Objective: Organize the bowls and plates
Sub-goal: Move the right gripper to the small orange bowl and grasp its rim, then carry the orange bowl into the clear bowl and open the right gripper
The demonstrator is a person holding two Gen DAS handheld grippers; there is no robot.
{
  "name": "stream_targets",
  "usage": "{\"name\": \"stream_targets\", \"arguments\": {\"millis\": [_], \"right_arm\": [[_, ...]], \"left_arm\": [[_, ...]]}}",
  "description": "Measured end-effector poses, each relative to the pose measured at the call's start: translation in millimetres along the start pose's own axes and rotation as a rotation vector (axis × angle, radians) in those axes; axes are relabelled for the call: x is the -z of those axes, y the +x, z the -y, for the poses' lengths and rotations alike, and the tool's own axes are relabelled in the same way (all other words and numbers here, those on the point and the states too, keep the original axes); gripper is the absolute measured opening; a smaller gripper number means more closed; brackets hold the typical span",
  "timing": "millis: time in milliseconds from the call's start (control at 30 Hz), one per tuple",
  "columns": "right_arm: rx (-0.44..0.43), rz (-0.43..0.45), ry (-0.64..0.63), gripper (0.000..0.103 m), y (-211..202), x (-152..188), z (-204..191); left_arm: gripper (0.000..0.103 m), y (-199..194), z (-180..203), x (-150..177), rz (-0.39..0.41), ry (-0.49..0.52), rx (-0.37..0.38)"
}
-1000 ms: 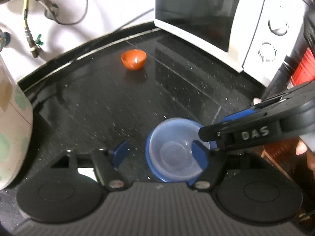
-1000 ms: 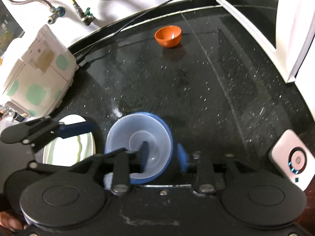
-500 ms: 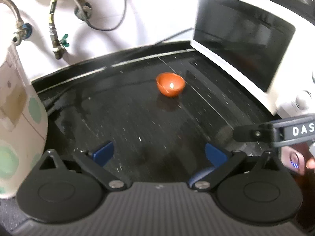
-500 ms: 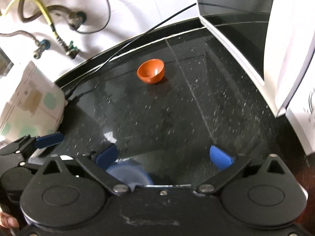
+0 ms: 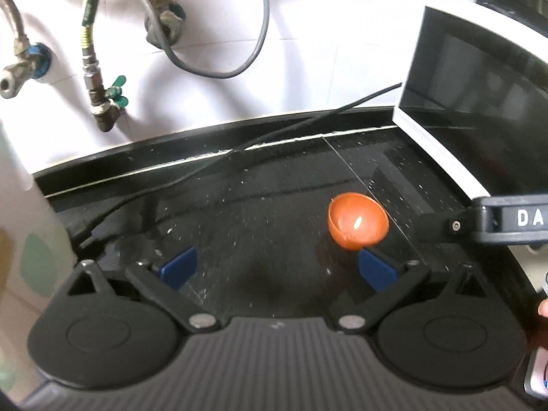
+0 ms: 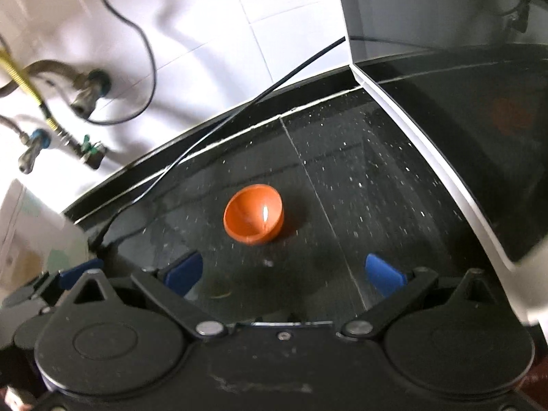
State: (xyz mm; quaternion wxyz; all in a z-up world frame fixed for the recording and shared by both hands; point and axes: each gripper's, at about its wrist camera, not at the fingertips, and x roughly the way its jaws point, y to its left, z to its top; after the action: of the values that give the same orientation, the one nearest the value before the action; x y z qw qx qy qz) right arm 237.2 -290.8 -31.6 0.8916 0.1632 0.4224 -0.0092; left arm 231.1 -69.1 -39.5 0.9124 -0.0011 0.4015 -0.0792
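A small orange bowl [image 5: 358, 221] stands upright on the black counter [image 5: 260, 226] near the microwave. In the left wrist view it lies just beyond my right-hand fingertip [image 5: 376, 270]. My left gripper [image 5: 278, 269] is open wide with nothing between its fingers. In the right wrist view the orange bowl [image 6: 253, 217] sits ahead of the gap, slightly left of centre. My right gripper [image 6: 284, 273] is also open wide and empty. Part of the right gripper [image 5: 496, 222] shows at the left view's right edge. A blue pad of the left gripper [image 6: 78, 272] shows at the right view's left edge.
A white microwave [image 6: 428, 137] with a dark door borders the counter on the right. A white container with green patches [image 5: 20, 239] stands at the left. Pipes and valves [image 5: 99, 102] hang on the tiled wall, and a black cable [image 6: 205, 144] runs across the counter's back.
Both grippers opened off the clear bowl nested in the blue one, which has dropped out of view. Both moved forward, so the orange bowl is now much closer.
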Motion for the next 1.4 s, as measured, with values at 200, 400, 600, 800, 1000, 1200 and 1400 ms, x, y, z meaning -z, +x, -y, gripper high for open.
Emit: {"name": "stream_targets", "arguments": {"millis": [200,400,600,800,1000,1200,1400], "right_arm": [[-0.014,-0.022,0.048,0.093,32,-19,5],[-0.034,-0.077,0.074,0.071,65,-31,14],[-0.075,-0.106,0.085,0.044,85,-30,15],[-0.116,-0.121,0.086,0.012,94,-27,14],[-0.143,-0.114,0.048,0.008,95,-23,2],[-0.137,-0.112,0.038,0.008,88,-17,-5],[-0.141,-0.102,0.019,0.008,68,-9,-10]], "left_arm": [[0.102,36,7,-15,-0.002,-0.017,-0.012],[0.091,62,17,-19,-0.016,-0.02,0.008],[0.07,86,24,-16,-0.06,-0.022,0.038],[0.038,101,24,-14,-0.095,-0.034,0.069],[0.01,102,34,-14,-0.106,-0.009,0.089],[0.01,88,35,-15,-0.108,0.009,0.105],[0.01,64,33,-11,-0.111,0.019,0.112]]}}
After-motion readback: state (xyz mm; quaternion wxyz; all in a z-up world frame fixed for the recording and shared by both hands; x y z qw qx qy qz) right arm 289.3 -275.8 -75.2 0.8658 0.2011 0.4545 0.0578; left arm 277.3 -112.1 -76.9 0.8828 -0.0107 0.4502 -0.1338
